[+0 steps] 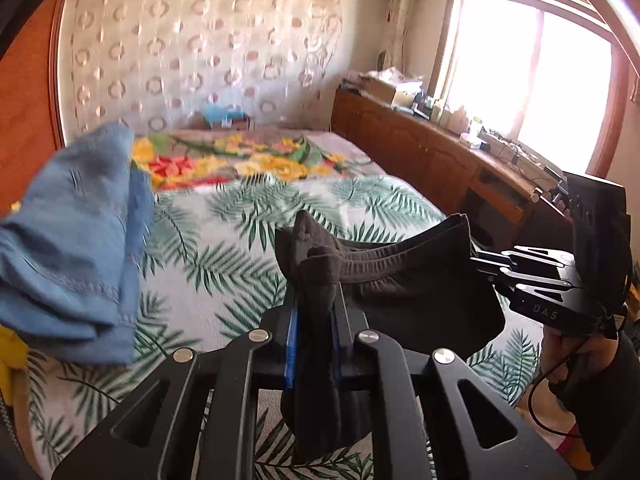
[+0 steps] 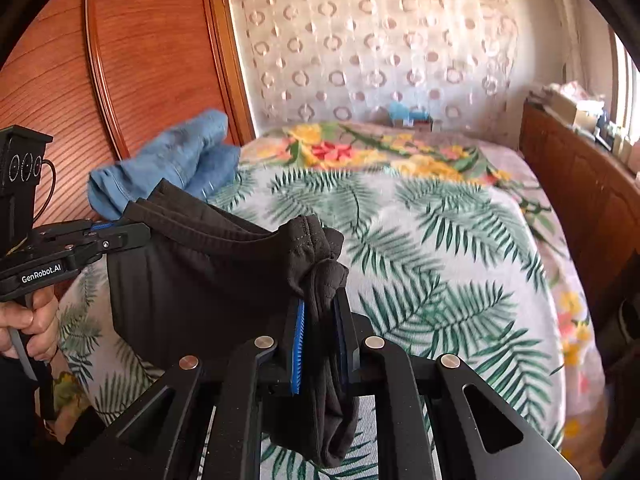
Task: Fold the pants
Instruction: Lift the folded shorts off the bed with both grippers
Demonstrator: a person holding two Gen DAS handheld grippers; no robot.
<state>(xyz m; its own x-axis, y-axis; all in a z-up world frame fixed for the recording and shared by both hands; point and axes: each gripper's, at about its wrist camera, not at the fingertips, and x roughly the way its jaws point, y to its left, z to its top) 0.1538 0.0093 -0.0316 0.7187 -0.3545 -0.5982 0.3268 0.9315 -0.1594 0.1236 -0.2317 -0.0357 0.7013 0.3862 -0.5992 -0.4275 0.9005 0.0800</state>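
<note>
bed: palm-leaf sheet [image 2: 420, 240] | floral blanket [image 1: 248, 160] | blue garment [image 1: 76, 240] | wooden cabinet [image 1: 420, 148] | window [image 1: 532, 76]

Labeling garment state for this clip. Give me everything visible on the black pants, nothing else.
The black pants look like soft knit fabric with a ribbed, gathered elastic waistband. They hang in the air above the leaf-print bedspread, stretched by the waistband between the two grippers. The left gripper and the right gripper each pinch a bunched waistband end between blue-padded fingers. The band sags slightly; the body droops below, with loose cloth hanging under each grip. The legs are out of view.
</note>
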